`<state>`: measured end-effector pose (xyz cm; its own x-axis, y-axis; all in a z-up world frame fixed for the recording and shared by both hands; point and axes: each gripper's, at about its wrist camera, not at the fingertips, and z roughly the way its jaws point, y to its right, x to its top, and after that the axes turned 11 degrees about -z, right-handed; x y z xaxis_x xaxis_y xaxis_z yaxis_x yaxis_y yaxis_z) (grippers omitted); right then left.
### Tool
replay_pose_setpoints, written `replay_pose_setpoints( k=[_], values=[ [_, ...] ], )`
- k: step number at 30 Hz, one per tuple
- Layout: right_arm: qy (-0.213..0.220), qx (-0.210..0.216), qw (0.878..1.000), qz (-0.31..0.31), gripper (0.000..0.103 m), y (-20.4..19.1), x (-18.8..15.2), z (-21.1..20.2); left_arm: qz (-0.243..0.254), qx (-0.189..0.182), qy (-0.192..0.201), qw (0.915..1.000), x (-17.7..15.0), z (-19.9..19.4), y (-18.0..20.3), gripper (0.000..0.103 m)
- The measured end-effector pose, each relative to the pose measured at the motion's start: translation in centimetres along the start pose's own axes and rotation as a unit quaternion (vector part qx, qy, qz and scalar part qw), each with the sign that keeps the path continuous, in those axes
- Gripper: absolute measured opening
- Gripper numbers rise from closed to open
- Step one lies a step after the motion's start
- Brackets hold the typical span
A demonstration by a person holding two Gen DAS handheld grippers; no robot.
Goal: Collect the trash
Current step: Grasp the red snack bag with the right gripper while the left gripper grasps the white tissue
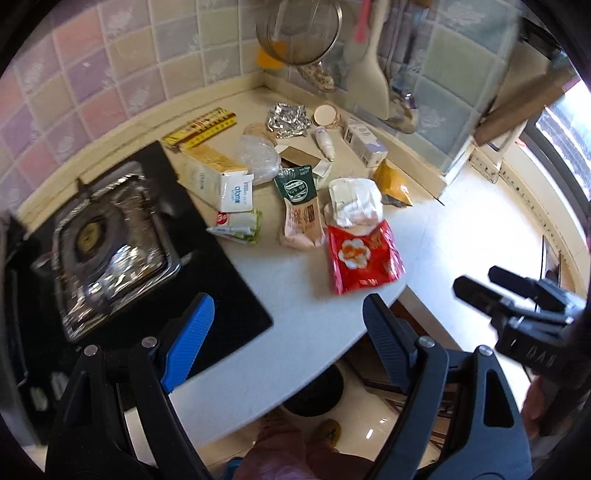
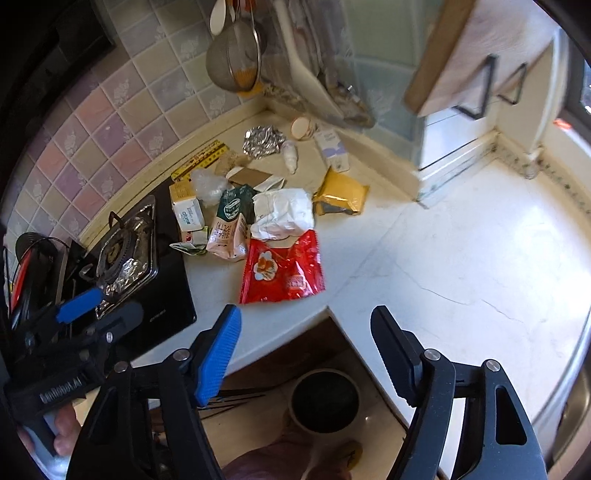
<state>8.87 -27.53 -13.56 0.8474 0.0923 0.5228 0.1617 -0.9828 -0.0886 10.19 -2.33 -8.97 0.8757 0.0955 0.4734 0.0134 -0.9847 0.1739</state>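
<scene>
Both grippers, left gripper [image 1: 286, 317] and right gripper [image 2: 306, 332], stand wide apart with nothing between the jaws. Just ahead of them, a red wrapper [image 2: 282, 269] lies on the counter [image 2: 461, 266], other trash piled behind it.

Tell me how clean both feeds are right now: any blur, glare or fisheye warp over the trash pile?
Left wrist view: motion blur softens the stove and hanging strainer; the red wrapper stays readable. Right wrist view: sharper, but window light washes out the bare countertop. Both views bend the wall tiles strongly at the edges.
</scene>
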Motion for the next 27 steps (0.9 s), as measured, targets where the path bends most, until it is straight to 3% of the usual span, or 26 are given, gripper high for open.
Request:
replay_pose_setpoints(
  k=[9, 16, 20, 22, 24, 27],
  values=[
    [-0.039, 0.014, 0.999, 0.014, 0.074, 0.3, 3.2, 11.9, 0.021, -0.029, -0.036, 0.9987, 4.5, 6.8, -1.6, 0.081],
    [-0.064, -0.02, 0.998, -0.02, 0.072, -1.3, 4.3, 16.4, 0.016, -0.045, -0.06, 0.9971, 5.9, 9.6, -2.4, 0.081],
    [-0.065, -0.028, 0.997, -0.04, 0.057, -2.6, 4.5, 16.9, 0.019, -0.052, -0.068, 0.9961, 6.3, 10.5, -2.5, 0.081],
    [-0.063, -0.01, 0.997, -0.034, 0.038, -2.6, 4.7, 16.9, 0.023, -0.055, -0.071, 0.9957, 6.5, 10.7, -2.3, 0.081],
    [-0.06, 0.001, 0.998, -0.026, 0.029, -2.5, 4.9, 16.8, 0.029, -0.057, -0.073, 0.9953, 6.6, 10.9, -1.8, 0.081],
    [-0.056, 0.023, 0.998, -0.006, 0.022, -2.0, 4.9, 15.9, 0.041, -0.059, -0.072, 0.9948, 6.8, 10.8, -0.7, 0.081]
  ],
)
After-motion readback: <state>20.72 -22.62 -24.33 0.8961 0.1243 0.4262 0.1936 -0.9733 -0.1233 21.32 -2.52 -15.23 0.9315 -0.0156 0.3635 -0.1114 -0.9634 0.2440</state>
